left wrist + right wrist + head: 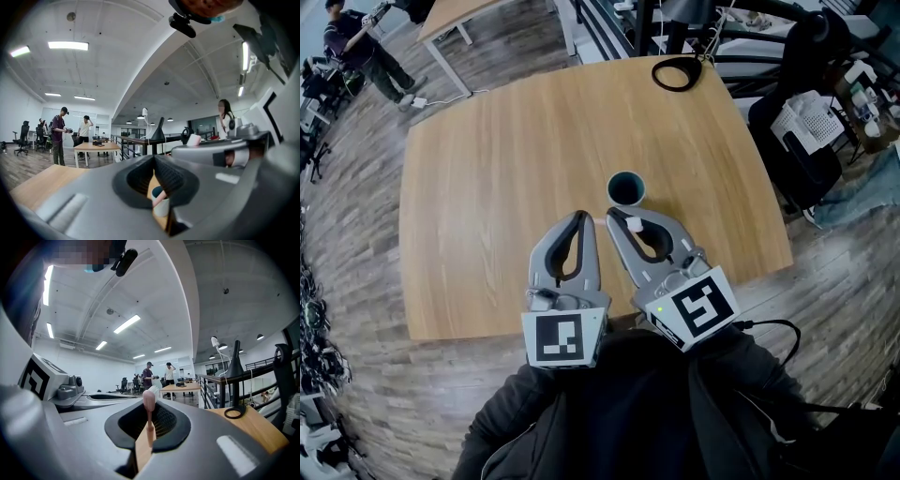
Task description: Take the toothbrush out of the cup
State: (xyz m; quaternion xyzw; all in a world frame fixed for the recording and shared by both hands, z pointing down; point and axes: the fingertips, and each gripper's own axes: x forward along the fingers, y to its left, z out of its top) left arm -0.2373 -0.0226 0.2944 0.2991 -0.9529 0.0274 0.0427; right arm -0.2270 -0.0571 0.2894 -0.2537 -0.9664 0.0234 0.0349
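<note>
Right gripper view shows your right gripper's (617, 221) fingers (180, 427) clamped on the pink toothbrush (149, 420). It stands upright in the grip, with its bristled head above the jaws. From the head view, the white head sits over that gripper's tip, outside the cup (639, 198) and just on your side of it. The cup stands upright on the table (487, 187), just past the right fingertips.

Your left gripper (580, 217) has its fingers (136, 180) pressed together with nothing between them. It lies just beside the right one, tips close together and both pointing away from you. A black cable loop (677, 73) lies at the table's far edge, well apart from the cup.
</note>
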